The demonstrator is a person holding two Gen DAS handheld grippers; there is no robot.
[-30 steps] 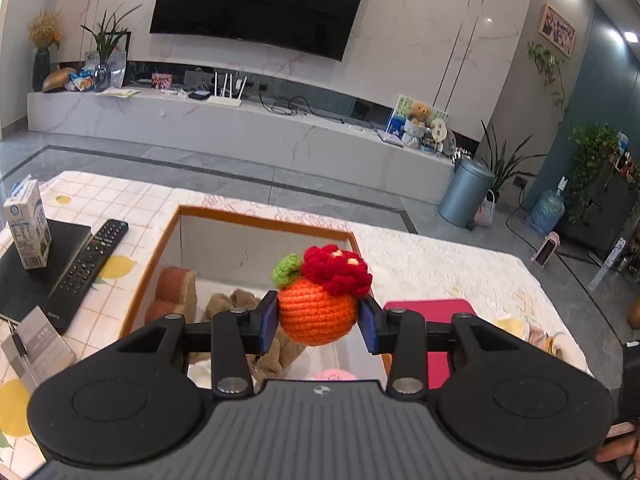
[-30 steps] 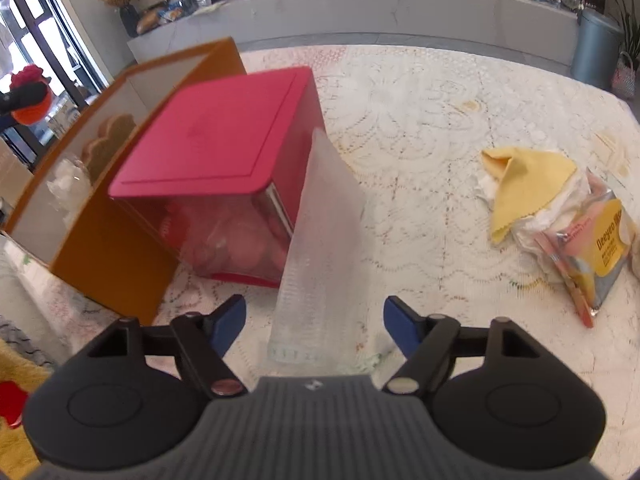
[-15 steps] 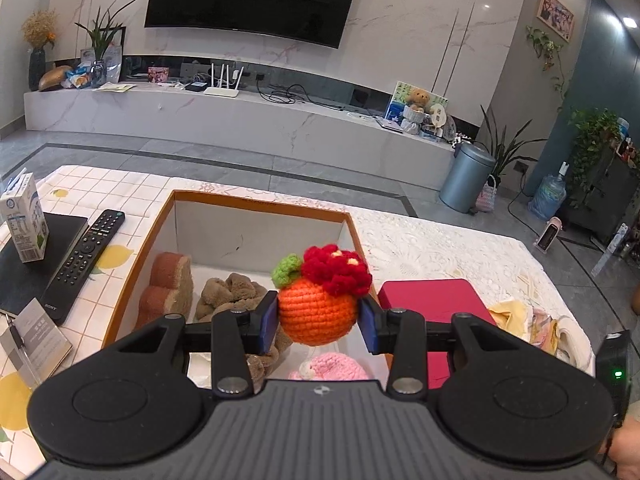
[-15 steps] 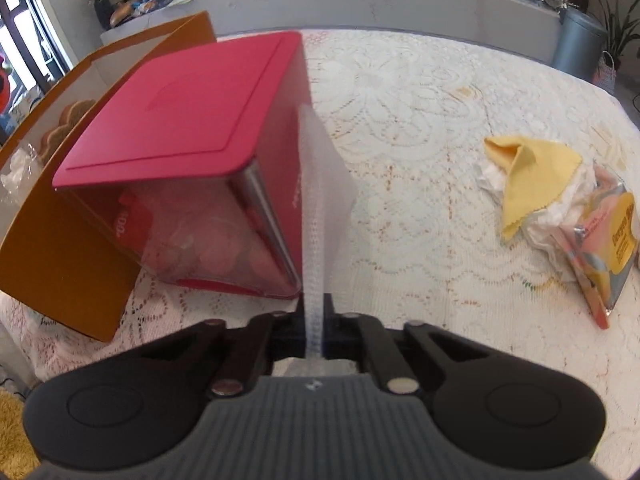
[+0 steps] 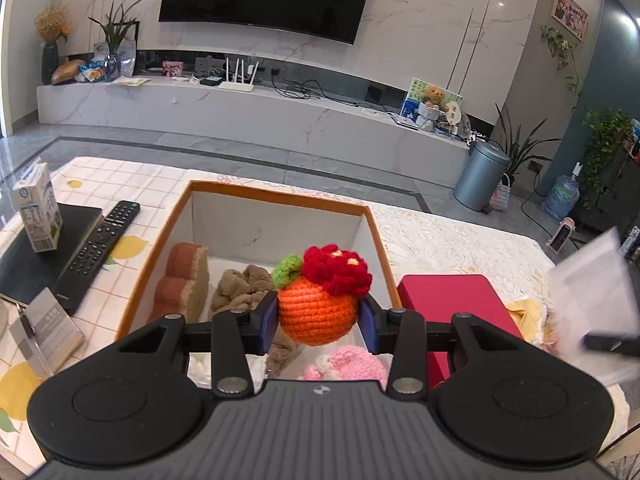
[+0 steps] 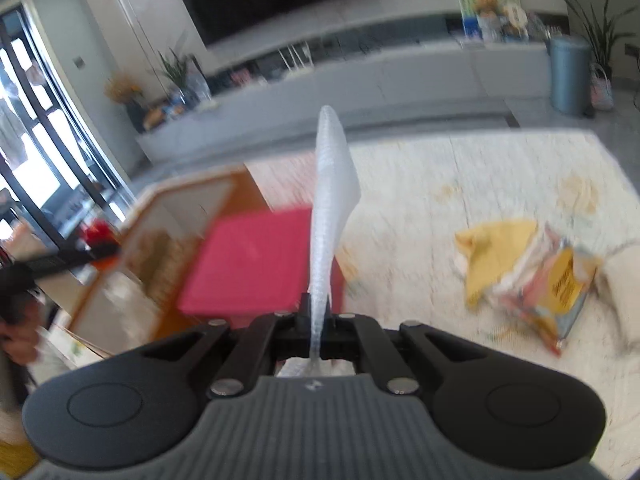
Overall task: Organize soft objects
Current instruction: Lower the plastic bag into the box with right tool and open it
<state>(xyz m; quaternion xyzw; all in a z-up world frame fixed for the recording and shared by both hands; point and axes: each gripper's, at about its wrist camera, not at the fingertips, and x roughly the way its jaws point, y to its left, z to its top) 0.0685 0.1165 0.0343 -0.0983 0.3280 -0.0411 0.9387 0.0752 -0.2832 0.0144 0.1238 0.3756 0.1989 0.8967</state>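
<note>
My left gripper [image 5: 319, 320] is shut on an orange crocheted ball [image 5: 317, 316] topped with a red flower and a green leaf, held above the orange-rimmed box [image 5: 280, 196]. Inside the box lie a brown bread-shaped plush [image 5: 182, 280], a tan plush [image 5: 242, 286] and a pink knitted piece [image 5: 352, 364]. My right gripper [image 6: 319, 312] is shut on a clear bubble-wrap sheet [image 6: 330, 208] that stands upright, lifted above the red-lidded box [image 6: 256, 260]. The same bubble-wrap sheet [image 5: 592, 304] shows blurred at the right of the left wrist view.
A remote [image 5: 98, 248], a milk carton [image 5: 38, 208] and a dark book lie left of the box. A yellow cloth [image 6: 496, 256] and a snack packet [image 6: 560, 288] sit on the lace tablecloth to the right. A TV wall and a bin [image 5: 480, 180] stand beyond.
My right gripper shut on the bubble-wrap sheet, then rose and tilted up with it. The left gripper holds the crocheted ball in the same place.
</note>
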